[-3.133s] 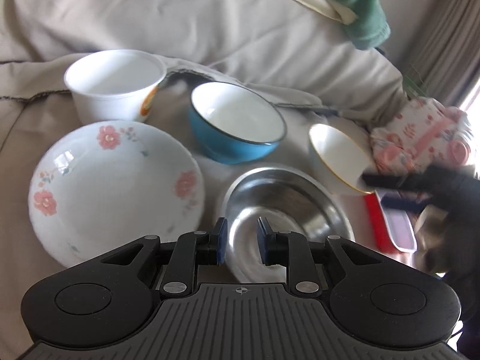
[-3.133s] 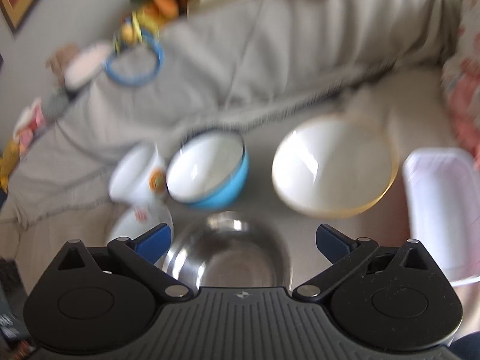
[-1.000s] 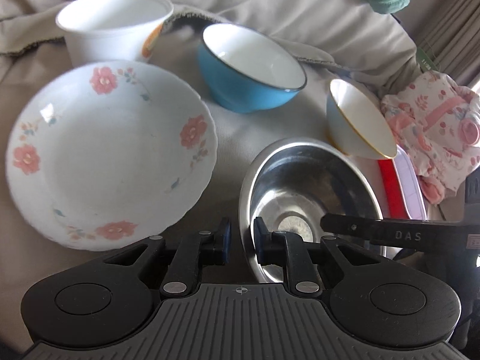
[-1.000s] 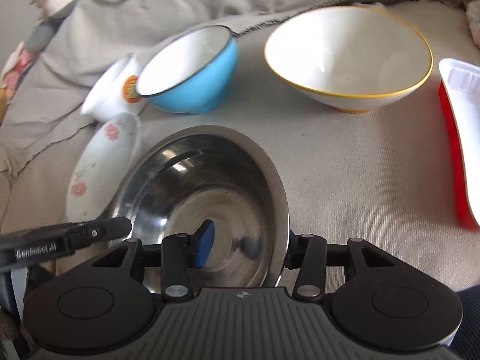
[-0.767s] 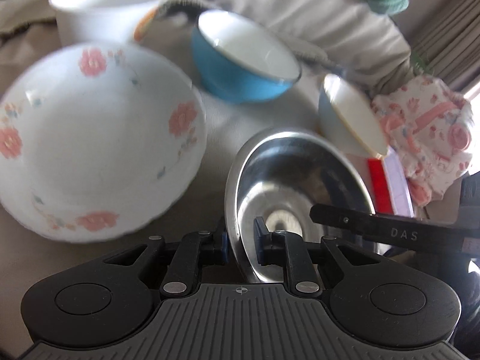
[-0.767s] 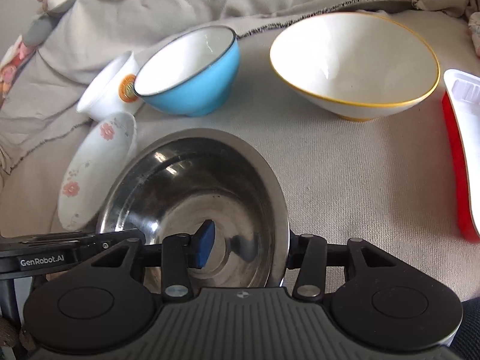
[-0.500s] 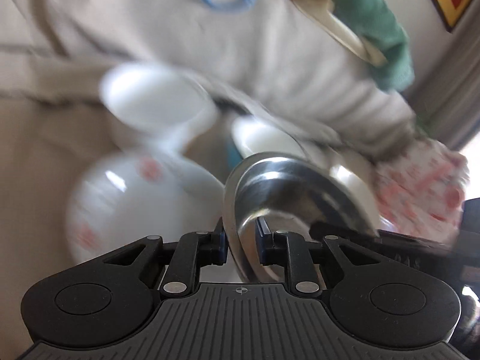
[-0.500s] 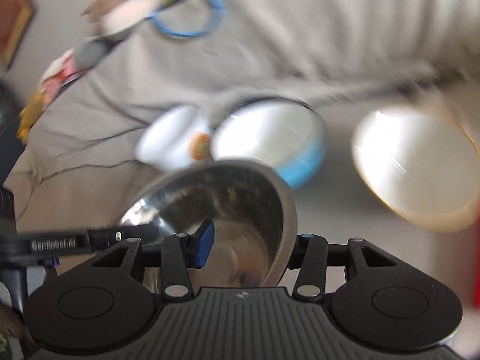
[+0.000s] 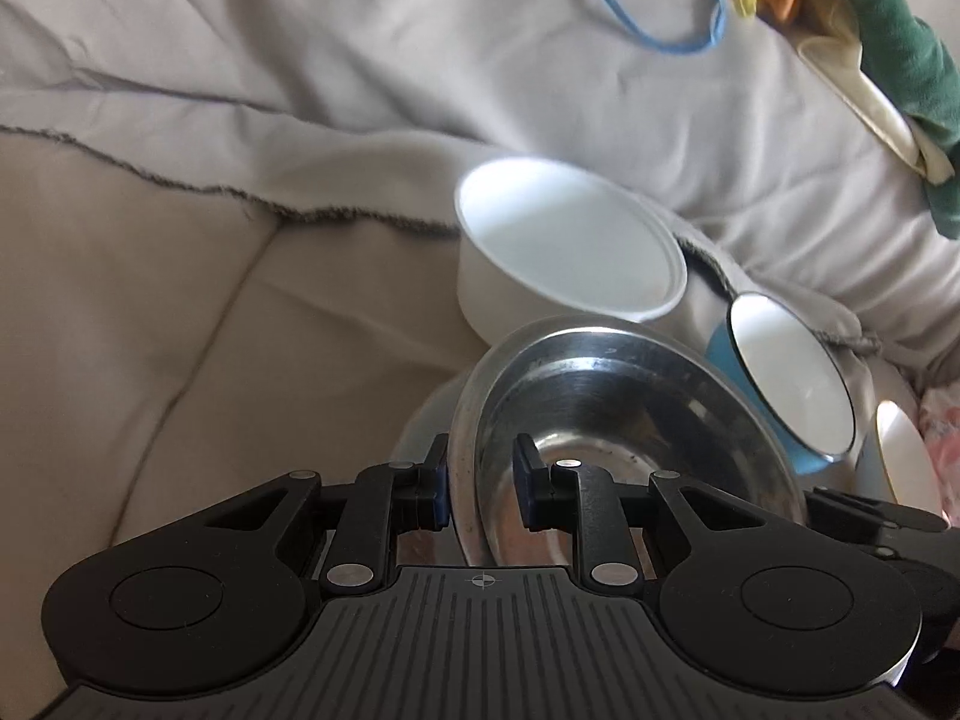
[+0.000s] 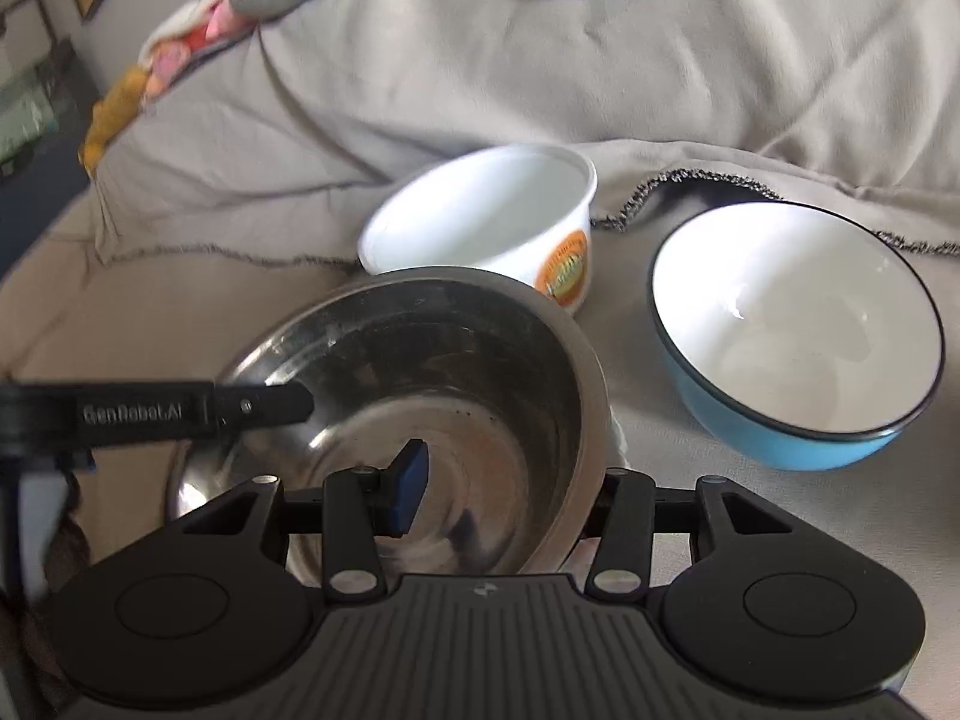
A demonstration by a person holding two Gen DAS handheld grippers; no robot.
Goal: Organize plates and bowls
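Note:
A steel bowl (image 9: 612, 414) is held off the couch by both grippers. My left gripper (image 9: 480, 489) is shut on its left rim. My right gripper (image 10: 504, 495) is shut on its right rim (image 10: 591, 396), one pad inside and one outside. The left gripper's finger (image 10: 180, 411) shows across the bowl (image 10: 432, 408) in the right wrist view. A white tub (image 9: 558, 252) with an orange label (image 10: 564, 273) stands just behind. A blue bowl (image 9: 786, 384) sits to the right (image 10: 792, 330). A slice of a white plate (image 9: 423, 426) shows under the steel bowl.
A beige sheet (image 9: 180, 276) covers the couch seat and back cushions (image 10: 540, 72). A blue ring (image 9: 654, 6) and a green cloth (image 9: 900, 42) lie on the cushion top. A yellow-rimmed white bowl (image 9: 900, 456) sits at the far right edge.
Both grippers have lifted the steel bowl off the seat and carried it left and back, over the floral plate and up to the white tub.

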